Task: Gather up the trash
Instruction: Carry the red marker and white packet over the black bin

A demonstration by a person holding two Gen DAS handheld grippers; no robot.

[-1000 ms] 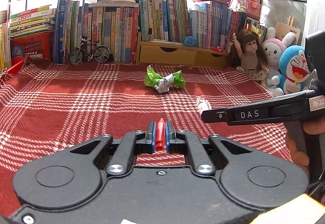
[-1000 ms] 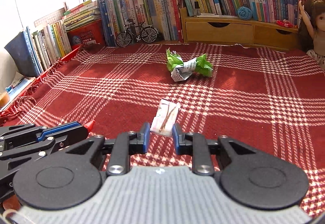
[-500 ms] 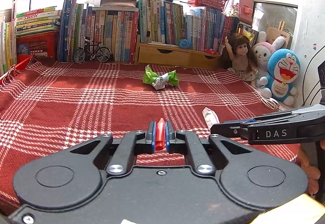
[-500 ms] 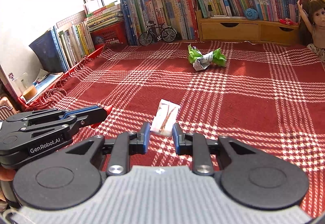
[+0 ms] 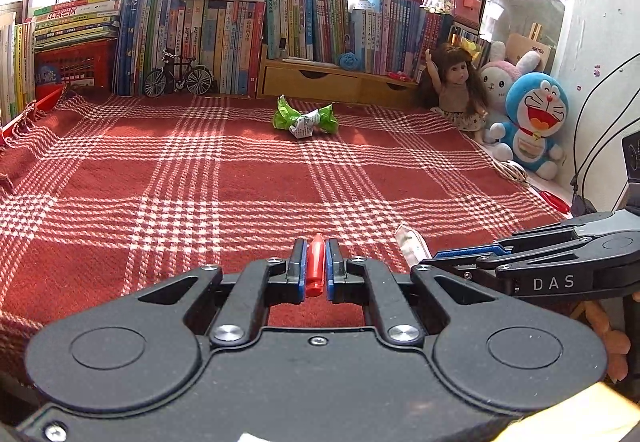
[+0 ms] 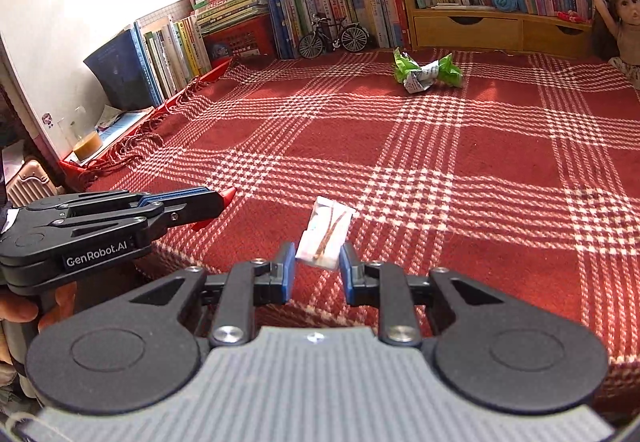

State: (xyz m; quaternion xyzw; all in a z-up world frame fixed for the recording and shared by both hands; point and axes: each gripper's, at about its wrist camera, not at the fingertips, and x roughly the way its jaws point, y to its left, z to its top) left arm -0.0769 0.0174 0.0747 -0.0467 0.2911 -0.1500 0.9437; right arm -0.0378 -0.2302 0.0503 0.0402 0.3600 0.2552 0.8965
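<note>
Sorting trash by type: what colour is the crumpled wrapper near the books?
Green with white print; the crumpled wrapper shows best in the right wrist view.

A small red plastic pen cap (image 5: 315, 265), tapered to a blunt tip, stands lengthwise between two blue pads, its tip pointing forward and slightly up, clear of the cloth. A flat clear plastic wrapper (image 6: 325, 232) with a white end and thin brown streaks inside is pinched at its near edge between another pair of blue pads; it tilts up and away, held above the cloth. A crumpled green and white printed plastic wrapper (image 5: 305, 118) lies loose on the red and white checked cloth (image 5: 200, 177), far back, near the wooden drawers.
</note>
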